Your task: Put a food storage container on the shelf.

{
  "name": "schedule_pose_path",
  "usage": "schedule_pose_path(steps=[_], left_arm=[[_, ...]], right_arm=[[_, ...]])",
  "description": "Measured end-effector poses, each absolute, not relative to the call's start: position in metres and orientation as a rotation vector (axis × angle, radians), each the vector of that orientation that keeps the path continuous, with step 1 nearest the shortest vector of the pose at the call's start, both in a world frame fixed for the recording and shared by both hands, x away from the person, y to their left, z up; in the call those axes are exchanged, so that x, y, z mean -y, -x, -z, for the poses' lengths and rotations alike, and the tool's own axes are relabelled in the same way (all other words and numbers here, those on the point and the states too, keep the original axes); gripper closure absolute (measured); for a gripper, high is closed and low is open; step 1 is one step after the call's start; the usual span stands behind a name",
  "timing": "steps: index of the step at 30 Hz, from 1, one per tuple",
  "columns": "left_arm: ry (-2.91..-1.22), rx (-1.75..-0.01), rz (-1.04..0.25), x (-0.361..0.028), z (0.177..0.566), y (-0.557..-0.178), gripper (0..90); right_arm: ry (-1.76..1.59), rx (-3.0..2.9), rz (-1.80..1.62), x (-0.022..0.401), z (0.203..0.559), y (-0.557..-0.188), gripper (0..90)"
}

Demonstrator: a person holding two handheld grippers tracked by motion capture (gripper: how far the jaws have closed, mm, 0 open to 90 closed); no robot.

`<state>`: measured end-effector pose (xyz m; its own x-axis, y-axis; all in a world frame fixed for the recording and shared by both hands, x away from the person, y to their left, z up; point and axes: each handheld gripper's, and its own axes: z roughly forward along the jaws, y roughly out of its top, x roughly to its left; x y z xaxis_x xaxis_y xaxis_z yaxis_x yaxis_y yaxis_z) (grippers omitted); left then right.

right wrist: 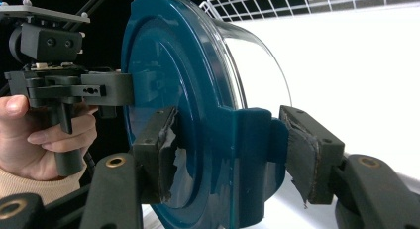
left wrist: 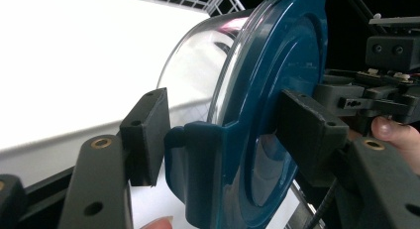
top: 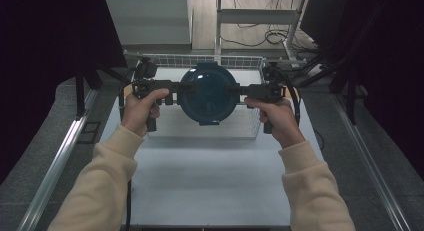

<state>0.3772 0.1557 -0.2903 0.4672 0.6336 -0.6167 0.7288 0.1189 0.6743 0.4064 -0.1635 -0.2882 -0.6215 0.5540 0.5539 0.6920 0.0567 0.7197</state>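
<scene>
Left hand-held gripper (top: pixel 176 91): jaws clamped on the left latch tab of a round clear-plastic container with a dark blue clip-on lid (top: pixel 207 93). The left gripper view confirms contact, one pad on the tab's outer face, the other on the lid top.

Right hand-held gripper (top: pixel 233 91): jaws clamped on the opposite latch tab of the same container (right wrist: pixel 198 115). The right gripper view shows worn, peeling pad lining on both jaws, pressed against lid and tab.

Container position: held between the two grippers, lid upward, above a white wire-mesh basket (top: pixel 200 61) that stands on the pale grey tabletop (top: pixel 210 181). From the high view, contact between container base and basket cannot be determined.

View differences: the high view shows only the lid from above; the gripper views show the transparent bowl wall (left wrist: pixel 198 70) beneath it. Each gripper view also shows the opposite gripper and the fingers holding it. The high view alone shows cream sleeves (top: pixel 100 181) and the floor cables beyond the basket.
</scene>
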Motion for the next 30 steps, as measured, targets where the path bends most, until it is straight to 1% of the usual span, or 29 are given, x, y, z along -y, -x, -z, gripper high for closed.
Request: schedule_pose_path(steps=[7,16,30], left_arm=[[-1.555,-1.221,0.099,-0.163,0.286,-0.394,39.0],[-1.513,-1.223,0.107,-0.17,0.286,-0.418,39.6],[-1.472,-1.281,0.154,-0.171,0.31,-0.449,39.7]], right_arm=[[1.275,2.188,1.609,0.158,0.282,-0.43,42.5],[1.271,2.177,1.602,0.154,0.282,-0.451,43.2],[1.343,2.107,1.574,0.153,0.301,-0.483,43.1]])
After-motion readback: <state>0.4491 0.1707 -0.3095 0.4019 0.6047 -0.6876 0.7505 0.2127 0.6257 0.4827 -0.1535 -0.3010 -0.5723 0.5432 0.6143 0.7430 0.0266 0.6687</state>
